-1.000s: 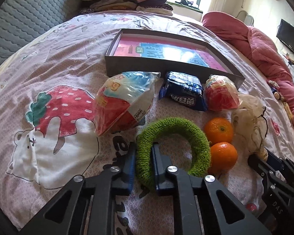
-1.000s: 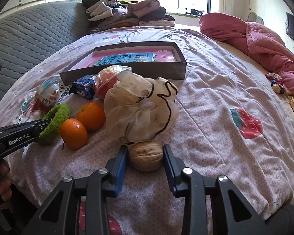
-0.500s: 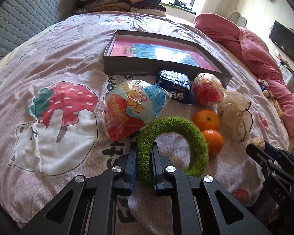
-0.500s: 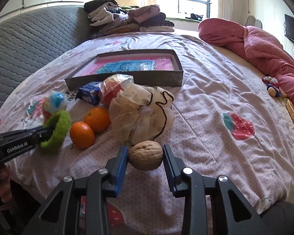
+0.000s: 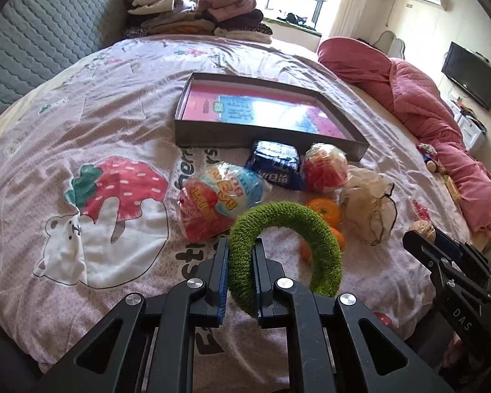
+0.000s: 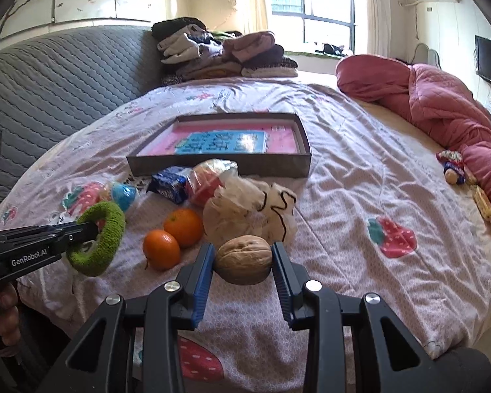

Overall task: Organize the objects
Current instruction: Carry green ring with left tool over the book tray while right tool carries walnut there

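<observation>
The left gripper (image 5: 240, 263) is clamping its jaws on one side of the green fuzzy ring (image 5: 286, 249), holding it lifted over the bed (image 5: 114, 98) near its front edge. The right gripper (image 6: 242, 260) is pinching the walnut (image 6: 244, 259) between jaws set only as wide as the nut, and it too is sitting clear of the bedspread.

Both loads are probably heading for the box tray (image 5: 265, 136) further up the bed. To do this well, each gripper should be travelling high enough to pass over the clutter in between, then lowering inside the tray's wall before letting go — the walnut is round and hard, so a drop from height would likely send it rolling, while the soft ring should simply flop flat.

Just beyond the grippers, two oranges (image 6: 173, 237) are lying side by side, touching or nearly so. Beside them is sitting one crumpled mesh pouch (image 6: 245, 211) with a dark drawstring. Further on there are three wrapped snacks: one red-and-blue packet (image 5: 221, 201), one dark blue packet (image 5: 275, 163) and one red packet (image 5: 325, 167), the last two lying just before the tray. The single tray is holding only a pink-and-blue printed sheet — nothing loose is in it yet.
</observation>
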The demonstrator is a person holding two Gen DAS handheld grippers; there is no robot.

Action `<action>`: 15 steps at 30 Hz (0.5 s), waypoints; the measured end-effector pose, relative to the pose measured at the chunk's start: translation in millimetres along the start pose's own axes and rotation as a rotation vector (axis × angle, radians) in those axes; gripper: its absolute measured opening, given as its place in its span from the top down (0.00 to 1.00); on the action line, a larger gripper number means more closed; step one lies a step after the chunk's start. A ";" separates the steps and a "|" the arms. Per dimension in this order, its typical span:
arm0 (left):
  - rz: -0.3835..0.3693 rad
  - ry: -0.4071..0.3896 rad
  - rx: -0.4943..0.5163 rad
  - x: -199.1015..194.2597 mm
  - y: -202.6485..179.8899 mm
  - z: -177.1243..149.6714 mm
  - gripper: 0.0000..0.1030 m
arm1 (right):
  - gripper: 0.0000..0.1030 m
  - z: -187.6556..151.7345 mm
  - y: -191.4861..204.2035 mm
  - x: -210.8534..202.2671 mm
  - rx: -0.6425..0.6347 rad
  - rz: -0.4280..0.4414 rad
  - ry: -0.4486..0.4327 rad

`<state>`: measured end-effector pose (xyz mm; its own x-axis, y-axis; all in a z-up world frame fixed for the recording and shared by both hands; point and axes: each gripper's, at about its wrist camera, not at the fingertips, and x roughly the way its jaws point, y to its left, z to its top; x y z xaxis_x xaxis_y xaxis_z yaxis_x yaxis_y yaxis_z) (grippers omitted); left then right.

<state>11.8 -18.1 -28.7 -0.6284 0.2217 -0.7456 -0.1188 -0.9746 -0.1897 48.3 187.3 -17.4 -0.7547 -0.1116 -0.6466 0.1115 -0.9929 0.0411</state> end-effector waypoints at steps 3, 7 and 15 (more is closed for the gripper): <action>0.000 -0.009 0.009 -5.4 -4.7 0.0 0.88 | 0.65 1.3 3.9 -3.7 -0.013 0.006 -0.013; 0.002 -0.026 0.014 -11.5 -9.0 2.0 0.88 | 0.65 4.3 6.5 -8.2 -0.019 0.017 -0.031; 0.002 -0.080 0.020 -22.3 -15.3 16.2 0.88 | 0.65 20.8 13.5 -13.1 -0.043 0.034 -0.073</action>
<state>15.2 -8.6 1.2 -0.6877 0.2176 -0.6926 -0.1325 -0.9756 -0.1749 46.3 174.6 7.5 -0.7952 -0.1490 -0.5878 0.1642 -0.9860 0.0279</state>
